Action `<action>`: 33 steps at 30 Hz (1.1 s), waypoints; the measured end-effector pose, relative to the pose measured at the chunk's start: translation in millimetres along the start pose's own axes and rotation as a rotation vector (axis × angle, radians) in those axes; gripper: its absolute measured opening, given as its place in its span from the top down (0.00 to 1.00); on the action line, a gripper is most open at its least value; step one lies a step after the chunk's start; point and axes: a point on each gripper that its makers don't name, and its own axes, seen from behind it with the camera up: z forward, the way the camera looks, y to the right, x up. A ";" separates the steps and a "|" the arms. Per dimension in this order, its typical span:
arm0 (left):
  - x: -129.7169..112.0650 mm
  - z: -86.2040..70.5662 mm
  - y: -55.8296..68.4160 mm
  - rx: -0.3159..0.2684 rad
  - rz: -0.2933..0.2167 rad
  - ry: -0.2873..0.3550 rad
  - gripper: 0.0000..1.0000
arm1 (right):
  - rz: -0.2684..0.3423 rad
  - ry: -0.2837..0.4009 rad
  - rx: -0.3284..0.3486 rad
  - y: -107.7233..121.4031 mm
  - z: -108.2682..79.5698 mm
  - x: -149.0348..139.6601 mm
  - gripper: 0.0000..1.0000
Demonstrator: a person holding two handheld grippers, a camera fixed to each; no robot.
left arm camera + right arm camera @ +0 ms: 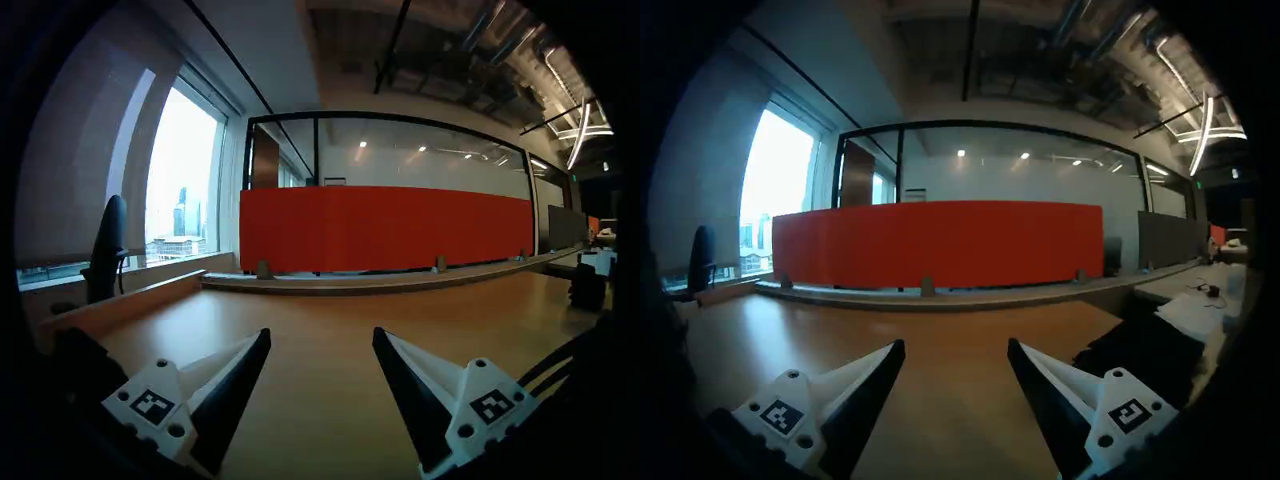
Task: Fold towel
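My left gripper [321, 334] is open just above a wooden table [336, 320], with nothing between its white, black-edged fingers [232, 376]. My right gripper [956, 346] is also open over the same table [944, 336], its fingers [1040, 384] holding nothing. A dark cloth-like mass [1144, 344] lies at the table's right edge in the right gripper view; I cannot tell whether it is a towel.
A red divider panel [384, 228] runs along the table's far edge. An office chair [108, 248] stands by the window at the left. A dark object [586, 286] sits at the far right. White items [1200, 308] lie on a neighbouring desk.
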 end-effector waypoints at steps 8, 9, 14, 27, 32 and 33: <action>0.0 0.1 0.0 0.000 0.000 0.000 0.06 | -0.020 0.000 0.005 -1.0 -0.1 -12.2 0.00; -0.1 0.1 0.0 0.000 0.000 0.000 0.06 | -0.021 0.000 0.005 -1.0 0.1 -12.6 0.00; -0.4 0.2 0.1 0.000 0.000 0.000 0.06 | -0.017 -0.001 0.007 -2.4 0.8 -15.3 0.00; -0.5 0.2 0.7 0.000 0.000 0.000 0.06 | -0.022 0.016 0.009 -2.8 -2.9 -21.7 0.00; -0.5 0.4 0.7 0.000 0.000 0.000 0.06 | -0.023 0.017 0.012 -2.6 -2.9 -21.9 0.00; -0.5 0.4 0.7 0.000 0.000 0.000 0.06 | -0.023 0.017 0.012 -2.5 -3.0 -21.9 0.00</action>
